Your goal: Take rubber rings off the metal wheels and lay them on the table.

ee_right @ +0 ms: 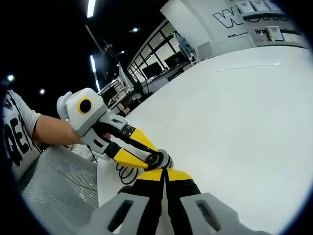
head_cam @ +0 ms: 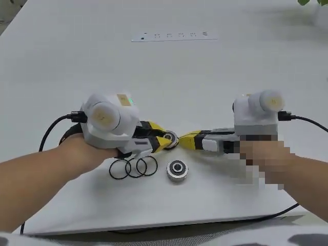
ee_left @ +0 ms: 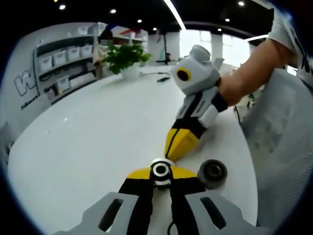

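Power strip (head_cam: 174, 36), potted plant (ee_left: 125, 57), wall shelves (ee_left: 62, 59)

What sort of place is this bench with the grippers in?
Probably an open-plan office or lab workspace: a long white worktable, grey wall shelves lined with white storage bins and a leafy green potted plant.

Ceiling lights (ee_left: 173, 12) above the left gripper (ee_left: 160, 172) are shining brightly, the table (ee_left: 98, 132) ahead is glaring, and edges are bending.
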Tool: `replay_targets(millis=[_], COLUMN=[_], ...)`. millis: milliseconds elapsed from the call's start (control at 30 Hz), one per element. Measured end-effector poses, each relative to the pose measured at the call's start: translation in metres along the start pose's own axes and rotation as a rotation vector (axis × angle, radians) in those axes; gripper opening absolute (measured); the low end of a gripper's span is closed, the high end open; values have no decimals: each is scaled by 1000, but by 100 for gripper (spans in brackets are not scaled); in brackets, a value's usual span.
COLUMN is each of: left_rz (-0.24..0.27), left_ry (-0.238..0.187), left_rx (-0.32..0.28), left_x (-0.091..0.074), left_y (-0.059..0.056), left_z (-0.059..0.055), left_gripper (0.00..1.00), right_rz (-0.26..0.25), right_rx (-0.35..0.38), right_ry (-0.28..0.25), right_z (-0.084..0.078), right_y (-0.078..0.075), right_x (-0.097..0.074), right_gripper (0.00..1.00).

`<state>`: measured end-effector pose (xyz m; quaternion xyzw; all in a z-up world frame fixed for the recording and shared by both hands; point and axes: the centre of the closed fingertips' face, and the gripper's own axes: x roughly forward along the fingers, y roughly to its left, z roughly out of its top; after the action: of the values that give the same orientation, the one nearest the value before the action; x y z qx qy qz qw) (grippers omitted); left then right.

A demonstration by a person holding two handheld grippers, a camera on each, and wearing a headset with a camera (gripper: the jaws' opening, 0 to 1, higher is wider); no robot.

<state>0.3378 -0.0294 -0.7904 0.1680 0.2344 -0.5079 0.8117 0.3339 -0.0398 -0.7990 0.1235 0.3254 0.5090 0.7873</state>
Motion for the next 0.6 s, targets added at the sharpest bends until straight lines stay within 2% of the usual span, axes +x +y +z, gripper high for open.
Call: replay_targets(millis=[133,367,600], left_rz=[1,12,19], left_ry=[5,10,11], left_rx=[5,8,6], left_x=[0,0,0], left_y=[0,0,-1], left_z=[-1,-1,-1], left_gripper=[12,12,12], right_rz=[4,5,-4], right_rx=[35,67,46], right_ry=[-22,-31,-13], right_z=[5,8,10], right_y=[1,2,4], right_x=[-1,1,2], right_gripper=[0,0,0])
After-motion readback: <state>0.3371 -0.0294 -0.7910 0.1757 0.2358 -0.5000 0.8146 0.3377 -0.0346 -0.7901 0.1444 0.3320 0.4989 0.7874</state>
